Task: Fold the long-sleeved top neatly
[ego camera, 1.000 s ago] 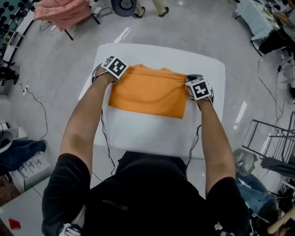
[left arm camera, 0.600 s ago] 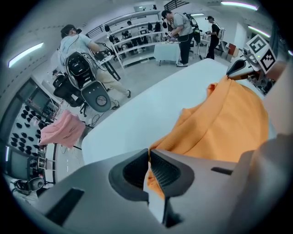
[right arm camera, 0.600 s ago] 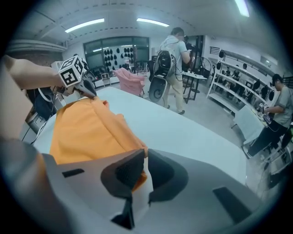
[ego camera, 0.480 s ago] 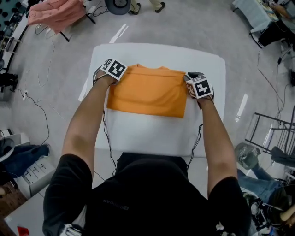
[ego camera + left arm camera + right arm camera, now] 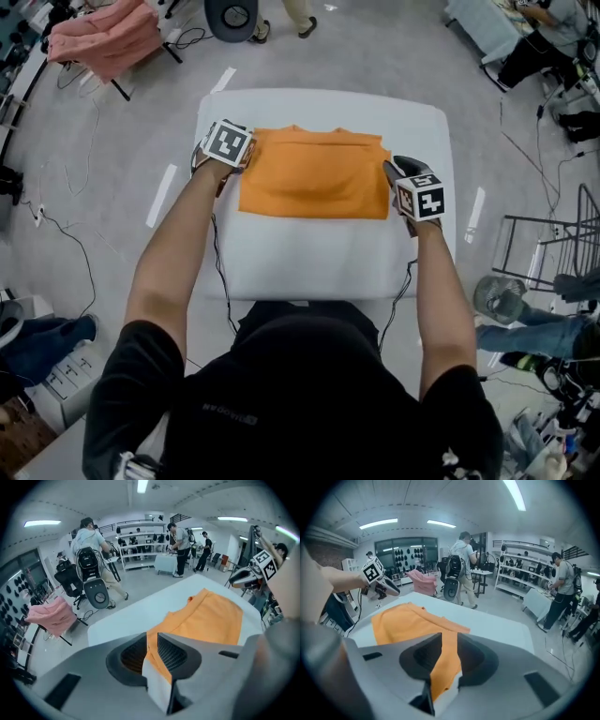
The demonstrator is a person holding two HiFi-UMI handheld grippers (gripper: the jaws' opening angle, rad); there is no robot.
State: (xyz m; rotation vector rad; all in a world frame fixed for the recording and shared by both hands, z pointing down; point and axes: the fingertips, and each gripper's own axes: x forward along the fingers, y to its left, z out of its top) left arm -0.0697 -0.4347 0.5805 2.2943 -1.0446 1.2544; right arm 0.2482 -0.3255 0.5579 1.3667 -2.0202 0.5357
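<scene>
My left gripper (image 5: 151, 649) sits at the far left corner of the orange long-sleeved cotton top (image 5: 314, 173). Its jaws have just been opening and stand partly apart. The top's edge shows through the gap, but the pads do not press on it. My right gripper (image 5: 449, 652) hangs just off the top's right edge. Its jaws have also just been opening, a little wider, and the cloth seen between them is not gripped.

The top lies folded into a flat rectangle on the far half of the white padded table (image 5: 319, 258). The near half is bare, so there is room towards me. Both grippers are close to the table's side edges. Beyond those edges there is open grey floor, with a pink garment on a stand (image 5: 94, 37) far left.

In the head view the marker cubes cover my fingertips. I cannot tell how the sleeves lie inside the fold.
</scene>
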